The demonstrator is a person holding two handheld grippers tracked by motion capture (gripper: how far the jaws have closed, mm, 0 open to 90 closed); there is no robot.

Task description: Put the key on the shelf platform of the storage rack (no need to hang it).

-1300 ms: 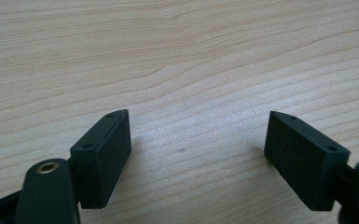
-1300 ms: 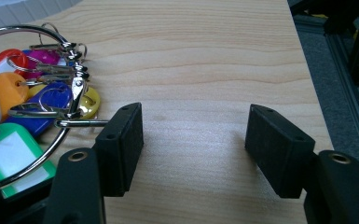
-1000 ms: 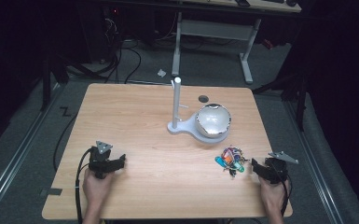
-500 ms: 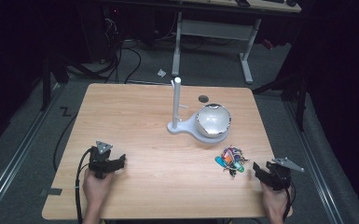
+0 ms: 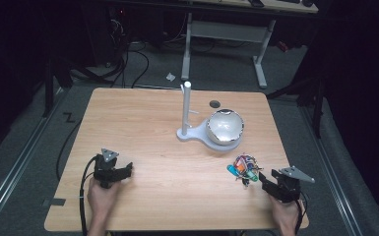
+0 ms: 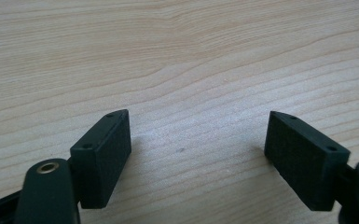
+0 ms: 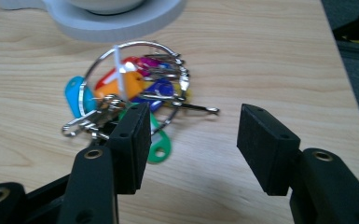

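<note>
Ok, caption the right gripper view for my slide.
Open right tongs poised over a ring of colourful key tags on the wooden table.

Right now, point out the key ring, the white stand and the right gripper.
key ring [image 7: 135, 88], right gripper view, on the orange tag inside the metal loop.
white stand [image 5: 186, 105], high view, on its upright post.
right gripper [image 7: 191, 140], right gripper view, midway between its open jaws.

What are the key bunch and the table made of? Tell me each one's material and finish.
Key bunch: a shiny metal ring and clips, going by their bright glints, with tags that look like glossy coloured plastic. Table: a light top with visible grain, matt; solid wood or a wood-look laminate, hard to tell.
</note>
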